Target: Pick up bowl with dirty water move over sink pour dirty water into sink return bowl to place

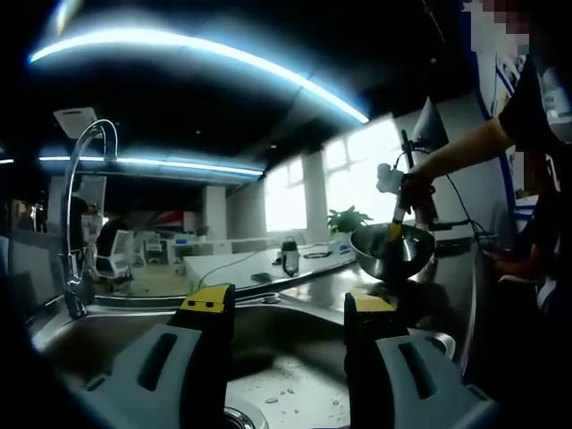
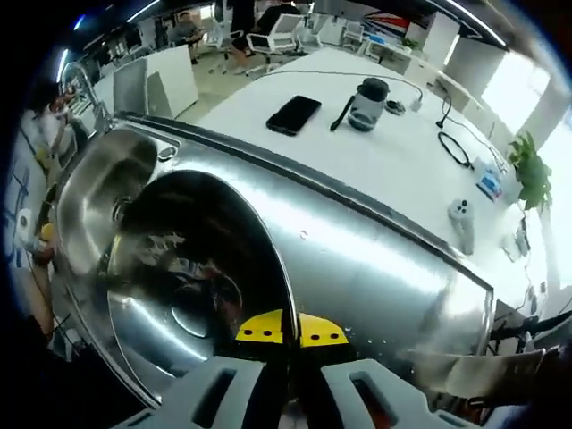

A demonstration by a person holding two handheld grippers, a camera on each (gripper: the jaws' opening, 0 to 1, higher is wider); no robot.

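Right gripper (image 2: pixel 290 332) clamps the bowl (image 2: pixel 192 286) rim; left gripper (image 1: pixel 286 308) hangs open above the sink (image 1: pixel 116 335).

In the right gripper view, the yellow-tipped jaws are closed almost together on the near rim of the steel bowl, which is held above the steel counter (image 2: pixel 375 259) beside the sink basin (image 2: pixel 103 192). In the left gripper view, the same bowl (image 1: pixel 393 250) is raised clear of the counter's right end, gripped by the right gripper (image 1: pixel 393 234) in a person's hand (image 1: pixel 413 183). The left gripper's jaws stand wide apart with nothing between them, over the wet sink floor near the drain (image 1: pixel 237 418). The faucet (image 1: pixel 85 206) rises at the sink's back left edge. Whether the bowl contains water cannot be determined. A phone (image 2: pixel 294 114) and a jar (image 2: pixel 367 104) lie on the white table (image 2: pixel 384 161) beyond the counter's far edge.
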